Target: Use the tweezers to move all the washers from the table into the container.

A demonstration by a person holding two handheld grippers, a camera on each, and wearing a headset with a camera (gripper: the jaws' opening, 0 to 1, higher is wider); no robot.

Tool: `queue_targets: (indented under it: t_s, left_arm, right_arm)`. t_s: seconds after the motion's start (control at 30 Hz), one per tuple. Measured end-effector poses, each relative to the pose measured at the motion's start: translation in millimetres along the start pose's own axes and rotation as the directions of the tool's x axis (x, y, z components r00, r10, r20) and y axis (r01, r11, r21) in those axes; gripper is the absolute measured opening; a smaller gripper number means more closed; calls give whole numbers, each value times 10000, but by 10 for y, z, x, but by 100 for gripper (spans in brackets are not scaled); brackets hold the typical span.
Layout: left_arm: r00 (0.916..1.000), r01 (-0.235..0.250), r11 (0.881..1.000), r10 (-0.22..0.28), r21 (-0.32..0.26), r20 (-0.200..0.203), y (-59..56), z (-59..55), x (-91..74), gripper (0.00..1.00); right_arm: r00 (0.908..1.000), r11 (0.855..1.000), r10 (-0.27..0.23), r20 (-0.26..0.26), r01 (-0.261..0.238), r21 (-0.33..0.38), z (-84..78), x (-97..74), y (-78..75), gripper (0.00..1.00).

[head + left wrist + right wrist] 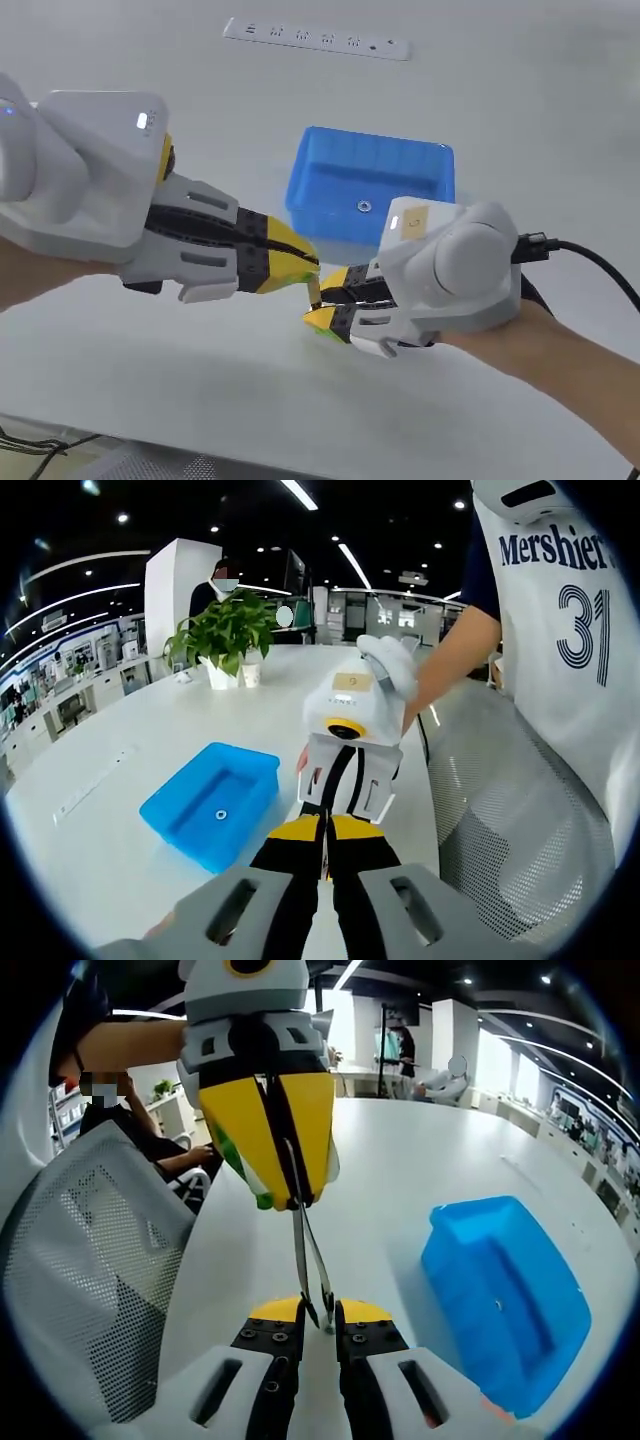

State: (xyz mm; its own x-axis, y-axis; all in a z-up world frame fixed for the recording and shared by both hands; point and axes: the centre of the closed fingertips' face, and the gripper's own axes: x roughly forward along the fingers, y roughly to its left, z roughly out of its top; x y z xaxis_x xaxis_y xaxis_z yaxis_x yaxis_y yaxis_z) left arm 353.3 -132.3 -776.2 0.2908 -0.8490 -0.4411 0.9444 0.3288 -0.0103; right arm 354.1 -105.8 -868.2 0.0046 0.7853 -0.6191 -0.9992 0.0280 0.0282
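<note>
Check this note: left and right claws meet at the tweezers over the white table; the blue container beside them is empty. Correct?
No. The blue container is not empty: the head view shows one washer on its floor. The left claw and right claw do meet at the tweezers.

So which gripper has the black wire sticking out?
The right gripper, the rounder one with the yellow label; a black cable trails from its back.
</note>
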Motion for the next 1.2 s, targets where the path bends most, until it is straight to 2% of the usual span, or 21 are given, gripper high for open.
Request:
queue_targets:
  t_s: [0.2, 0.7, 1.0, 1.2]
  left_arm:
    - [10000, -6, 9999, 7, -117, 34, 24, -14, 9, 5]
    - [10000, 58, 10000, -58, -68, -10, -7, -27, 35, 5]
    - [9999, 120, 9995, -121, -282, -27, -8, -36, 18, 5]
    - [9997, 163, 9997, -166, -176, -196, -17, -35, 19, 5]
  right_arm:
    - [10000, 10000, -8, -47, 8, 24, -16, 2, -20, 13]
    - [10000, 10000, 55, -83, -54, 51, -39, 12, 0, 13]
    - [9998, 9996, 169, -131, -166, 245, -44, 24, 16, 11]
    - [9994, 9996, 235, -251, -230, 192, -53, 12, 38, 11]
